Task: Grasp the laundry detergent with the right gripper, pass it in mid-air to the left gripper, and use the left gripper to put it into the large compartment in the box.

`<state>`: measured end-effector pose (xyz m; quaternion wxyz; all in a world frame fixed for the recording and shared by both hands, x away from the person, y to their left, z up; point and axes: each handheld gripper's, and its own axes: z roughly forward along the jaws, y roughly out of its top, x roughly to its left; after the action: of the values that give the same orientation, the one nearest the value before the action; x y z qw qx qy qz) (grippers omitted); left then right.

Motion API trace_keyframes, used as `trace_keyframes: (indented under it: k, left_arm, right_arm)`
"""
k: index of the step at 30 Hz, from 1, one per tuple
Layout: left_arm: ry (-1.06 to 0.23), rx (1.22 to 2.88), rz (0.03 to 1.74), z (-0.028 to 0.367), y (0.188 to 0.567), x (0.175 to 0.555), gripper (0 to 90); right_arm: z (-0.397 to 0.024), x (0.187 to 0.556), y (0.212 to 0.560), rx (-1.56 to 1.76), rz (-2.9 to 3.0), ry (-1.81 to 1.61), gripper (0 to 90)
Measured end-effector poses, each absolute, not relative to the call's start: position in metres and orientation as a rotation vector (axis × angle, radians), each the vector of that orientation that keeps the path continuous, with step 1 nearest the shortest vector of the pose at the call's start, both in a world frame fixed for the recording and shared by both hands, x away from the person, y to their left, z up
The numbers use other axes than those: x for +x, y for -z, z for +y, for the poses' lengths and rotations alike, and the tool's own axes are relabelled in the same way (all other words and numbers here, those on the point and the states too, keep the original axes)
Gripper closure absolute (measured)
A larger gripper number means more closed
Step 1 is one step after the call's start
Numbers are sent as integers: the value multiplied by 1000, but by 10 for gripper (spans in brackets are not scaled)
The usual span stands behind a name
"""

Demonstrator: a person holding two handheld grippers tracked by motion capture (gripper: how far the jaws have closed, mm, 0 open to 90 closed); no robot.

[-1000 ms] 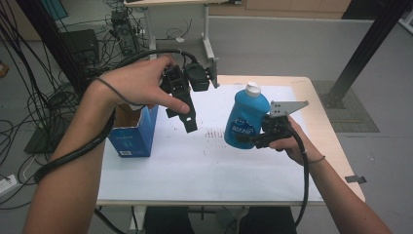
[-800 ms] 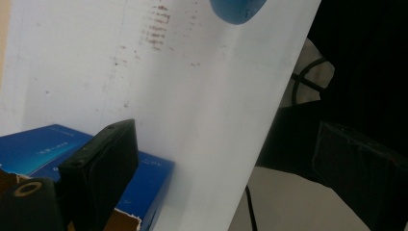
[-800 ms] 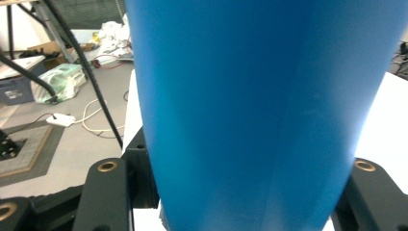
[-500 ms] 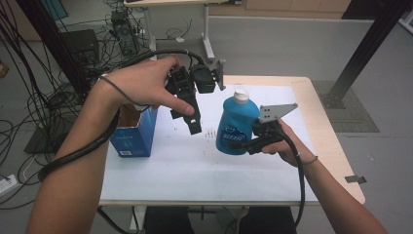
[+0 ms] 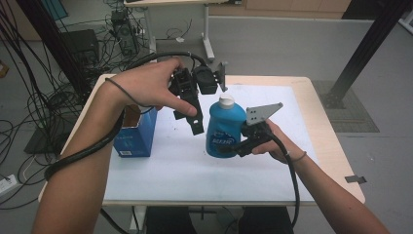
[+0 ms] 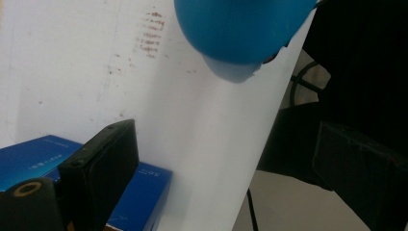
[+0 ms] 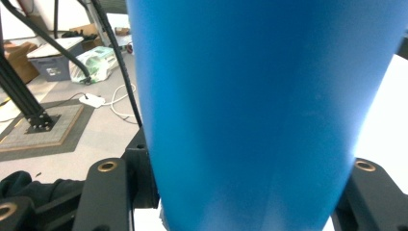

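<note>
Two grippers meet over the middle of the table (image 5: 160, 180) in the high view. The right gripper (image 5: 233, 146) is clamped on the lower body of a blue bottle (image 5: 225, 127), carrying it upright above the white sheet with its white cap (image 5: 225, 101) at the top. The left gripper (image 5: 193, 117) hangs just beside the bottle, on its left, angled down toward the table, so the cap lies up and to the right of its tips; whether its jaws are apart or closed cannot be told here. A blue box (image 5: 136, 134) stands at the table's left edge.

From the left gripper view, one black jaw rises at the lower left, the bottle's rounded blue body (image 6: 240, 29) sits ahead and above, and the gripper's state stays unclear.

From the right gripper view, the bottle's blue wall (image 7: 260, 110) is pressed between both jaws, its long axis running upward.
</note>
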<state>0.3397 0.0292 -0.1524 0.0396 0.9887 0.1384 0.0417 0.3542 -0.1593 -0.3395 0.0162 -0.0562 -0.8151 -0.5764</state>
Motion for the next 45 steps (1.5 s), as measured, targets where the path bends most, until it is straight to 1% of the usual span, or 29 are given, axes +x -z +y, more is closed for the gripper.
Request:
trace_keyframes:
  k: [21,29,45]
  left_arm:
    - [-102,3081,315,12,162,333,92]
    - [-87,3099,285,5,165,331,93]
    - [-80,3108,286,7,166,328,95]
  right_arm:
    - [-124,349,336,-30,-2545,1729,400]
    - [-118,345,333,12,-2549,1720,400]
    - [-113,341,334,28,-2552,1707,400]
